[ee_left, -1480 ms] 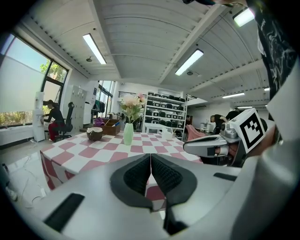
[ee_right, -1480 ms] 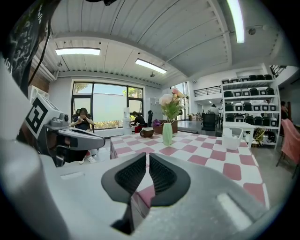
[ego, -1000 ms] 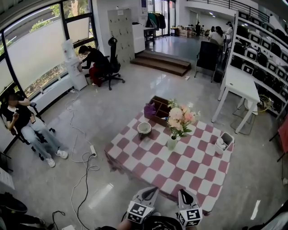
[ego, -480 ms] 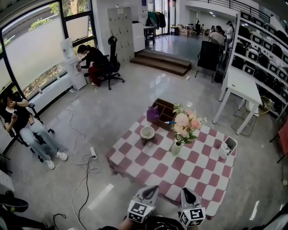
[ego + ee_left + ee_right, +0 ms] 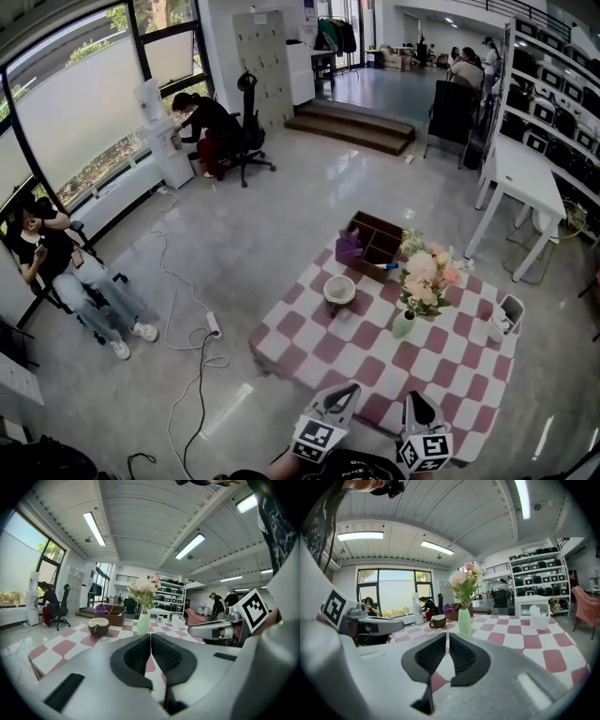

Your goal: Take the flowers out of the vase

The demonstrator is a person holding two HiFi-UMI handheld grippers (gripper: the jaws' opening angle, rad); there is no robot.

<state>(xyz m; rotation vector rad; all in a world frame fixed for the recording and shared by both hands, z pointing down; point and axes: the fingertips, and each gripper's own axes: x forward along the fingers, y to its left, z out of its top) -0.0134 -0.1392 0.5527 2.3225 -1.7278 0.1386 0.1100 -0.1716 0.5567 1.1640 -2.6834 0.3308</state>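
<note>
Checked worktop (image 5: 309, 352) lies further right in the head view than a second ago: the approach is under way, with no contact yet. Flowers (image 5: 427, 272) stand in the green vase (image 5: 403, 324), mid-worktop, well ahead of both grippers. Left gripper (image 5: 343, 390) and right gripper (image 5: 418, 399): fingers closed, empty. Stems inside the vase are hidden.

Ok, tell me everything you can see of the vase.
The vase is slim, pale green and smooth, possibly ceramic. It stands upright on the pink-and-white checked tablecloth, roughly mid-table, and holds a bunch of pink and cream flowers with green leaves. Nothing else touches it.
</note>
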